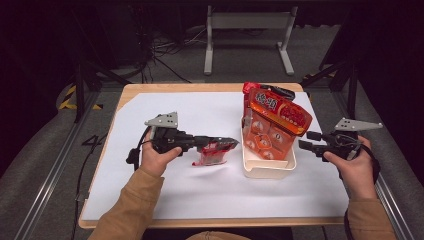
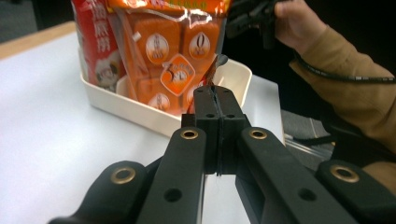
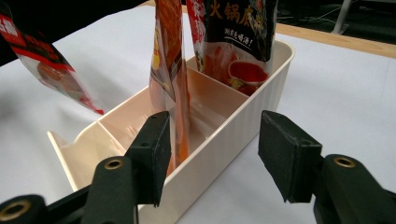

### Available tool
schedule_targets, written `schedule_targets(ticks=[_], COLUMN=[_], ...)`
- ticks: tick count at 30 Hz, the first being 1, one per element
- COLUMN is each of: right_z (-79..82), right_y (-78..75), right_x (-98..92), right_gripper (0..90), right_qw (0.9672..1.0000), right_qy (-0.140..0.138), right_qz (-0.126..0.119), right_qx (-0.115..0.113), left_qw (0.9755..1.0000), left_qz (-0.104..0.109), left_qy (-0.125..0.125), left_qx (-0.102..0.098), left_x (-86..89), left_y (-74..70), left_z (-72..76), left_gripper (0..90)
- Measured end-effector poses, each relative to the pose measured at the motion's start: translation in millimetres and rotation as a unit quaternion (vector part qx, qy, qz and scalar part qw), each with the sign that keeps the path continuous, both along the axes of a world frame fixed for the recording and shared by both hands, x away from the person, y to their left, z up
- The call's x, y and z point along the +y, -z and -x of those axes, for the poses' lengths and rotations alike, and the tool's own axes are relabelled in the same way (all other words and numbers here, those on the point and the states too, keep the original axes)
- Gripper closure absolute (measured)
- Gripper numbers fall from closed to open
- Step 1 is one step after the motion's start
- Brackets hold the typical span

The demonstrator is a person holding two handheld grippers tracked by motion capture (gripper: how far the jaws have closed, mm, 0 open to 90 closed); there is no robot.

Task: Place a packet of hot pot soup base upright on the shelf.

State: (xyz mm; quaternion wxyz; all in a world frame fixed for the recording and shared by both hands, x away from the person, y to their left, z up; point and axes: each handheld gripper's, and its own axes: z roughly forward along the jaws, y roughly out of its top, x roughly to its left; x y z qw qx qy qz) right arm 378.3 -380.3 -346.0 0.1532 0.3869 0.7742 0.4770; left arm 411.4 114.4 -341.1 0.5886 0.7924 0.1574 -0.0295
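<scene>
Left gripper [image 1: 227, 144] near the middle of the high view, jaws squeezed tight on a small red sauce packet [image 1: 212, 154], lifted off the white table [image 1: 175, 195]. Right gripper [image 1: 306, 145] at the right, jaws apart, holding nothing, just beside the cream tray [image 1: 267, 169] of orange snack bags [image 1: 277, 117].
</scene>
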Motion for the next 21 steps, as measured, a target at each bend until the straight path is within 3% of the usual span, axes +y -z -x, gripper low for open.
schedule_targets(ticks=[13,17,21], right_z=[-1.2,-2.2,-3.0], right_y=[2.3,3.6,4.7], right_x=[-2.3,-2.6,-3.0], right_gripper=[44.4,45.7,45.4], right_qw=[1.0000,1.0000,0.9999], right_qy=[0.003,0.005,0.006], right_qz=[-0.005,0.004,0.009], right_qx=[0.005,0.001,-0.002], left_qw=[0.9987,0.9976,0.9969], left_qz=[0.031,0.033,0.045], left_qy=[-0.007,-0.011,-0.006], left_qx=[-0.040,-0.060,-0.064], left_x=[3.2,1.8,1.8], left_y=[-19.2,-23.1,-27.7], left_z=[7.1,9.4,12.6], left_gripper=[90.0,90.0,90.0])
